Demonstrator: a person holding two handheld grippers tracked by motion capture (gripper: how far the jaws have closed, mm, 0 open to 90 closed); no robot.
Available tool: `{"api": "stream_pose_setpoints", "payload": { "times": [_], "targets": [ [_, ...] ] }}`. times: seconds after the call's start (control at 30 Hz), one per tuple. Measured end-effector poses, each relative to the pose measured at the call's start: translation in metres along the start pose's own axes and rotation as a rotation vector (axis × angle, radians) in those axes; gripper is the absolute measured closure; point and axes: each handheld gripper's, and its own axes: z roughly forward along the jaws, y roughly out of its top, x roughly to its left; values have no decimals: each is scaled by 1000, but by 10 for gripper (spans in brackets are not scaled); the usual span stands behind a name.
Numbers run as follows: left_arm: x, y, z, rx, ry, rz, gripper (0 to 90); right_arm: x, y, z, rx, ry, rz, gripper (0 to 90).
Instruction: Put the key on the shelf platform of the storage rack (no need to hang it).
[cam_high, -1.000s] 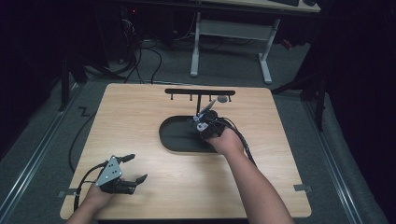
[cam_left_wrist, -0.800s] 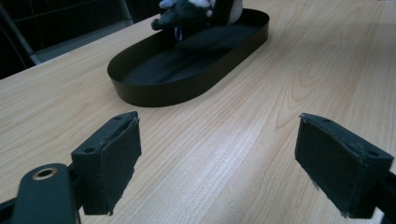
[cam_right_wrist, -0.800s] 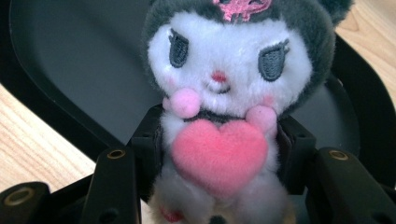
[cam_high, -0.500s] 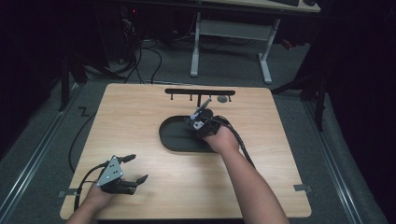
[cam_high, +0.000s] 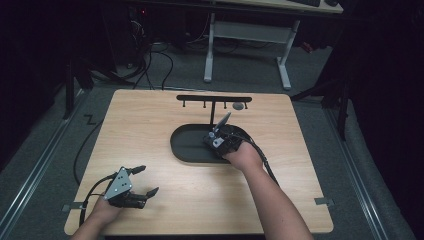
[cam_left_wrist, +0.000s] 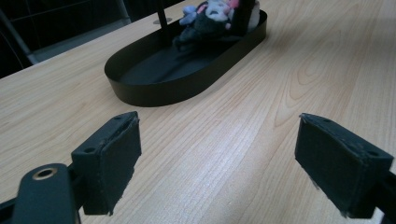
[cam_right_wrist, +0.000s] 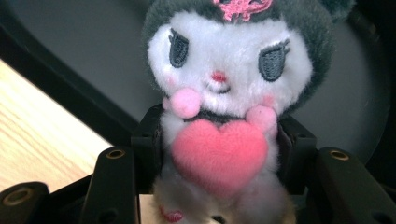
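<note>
1. Your right gripper (cam_right_wrist: 219, 154) has its jaws closed on the body of a plush toy (cam_right_wrist: 229, 84), a white-faced doll with a dark hood and a pink heart at its chest.
2. You hold that toy over the right end of the black oval tray (cam_high: 187, 145), which lies mid-table.
3. Your left gripper (cam_high: 145, 181) sits at the near left corner of the wooden table (cam_high: 150, 120), jaws spread wide with nothing between them, well apart from the tray.
4. Behind the tray stands a black rack with hooks (cam_high: 214, 98).
</note>
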Motion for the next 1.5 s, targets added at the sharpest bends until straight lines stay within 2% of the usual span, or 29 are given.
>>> {"api": "stream_pose_setpoints", "payload": {
  "times": [0.17, 0.63, 0.8, 1.13, 1.23, 1.5],
  "targets": [
    [0, 0, 1, 0, 4, 2, 154, -1, -4, 1, -1, 1, 3, 468],
    [0, 0, 0, 2, 2, 1, 154, -2, 3, 9, -12, 9, 9, 448],
    [0, 0, 1, 1, 5, 3, 154, 1, 6, 12, -12, 20, 18, 370],
    [-1, 0, 1, 3, 5, 5, 154, 0, 3, -1, -65, 6, 28, 255],
    [-1, 0, 1, 3, 5, 4, 154, 1, 3, -5, -70, 3, 44, 249],
    [-1, 0, 0, 3, 5, 6, 154, -4, 0, -13, -99, -6, 51, 247]
  ]
}}
